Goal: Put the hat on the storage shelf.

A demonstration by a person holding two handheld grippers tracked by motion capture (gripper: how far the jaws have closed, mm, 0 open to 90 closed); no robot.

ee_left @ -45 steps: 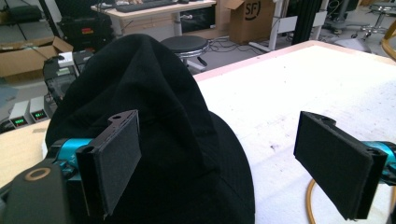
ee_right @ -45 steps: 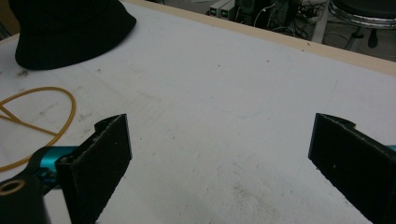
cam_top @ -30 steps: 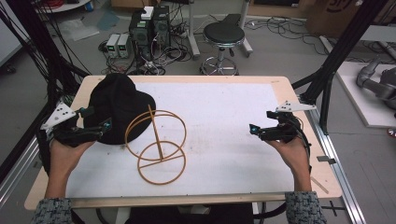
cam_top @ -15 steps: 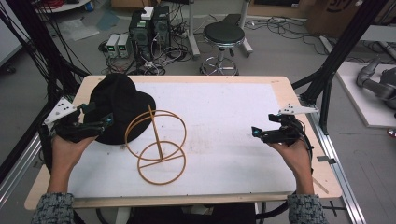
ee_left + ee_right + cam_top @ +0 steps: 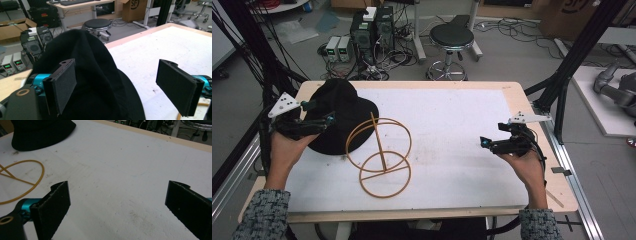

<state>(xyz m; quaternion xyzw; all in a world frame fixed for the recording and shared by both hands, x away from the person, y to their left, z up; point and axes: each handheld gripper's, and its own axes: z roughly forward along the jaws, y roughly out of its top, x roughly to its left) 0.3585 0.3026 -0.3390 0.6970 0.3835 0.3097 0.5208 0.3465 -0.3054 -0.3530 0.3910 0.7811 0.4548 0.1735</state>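
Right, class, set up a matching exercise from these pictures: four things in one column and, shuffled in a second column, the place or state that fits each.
Things
1. soft black fabric hat
2. tan wire stand of two hoops on a post
3. left gripper
4. right gripper

Places or states
A. open over bare white mat, right side of the table
B. lies at the table's far left corner
C. open, one of its fingers against the hat
D. stands just right of the hat

Pairs: 1-B, 2-D, 3-C, 4-A

Lab or workshop, power supplies point(image 5: 338, 48), computer towers point(image 5: 373, 28), floor cables, stool point(image 5: 452, 37)
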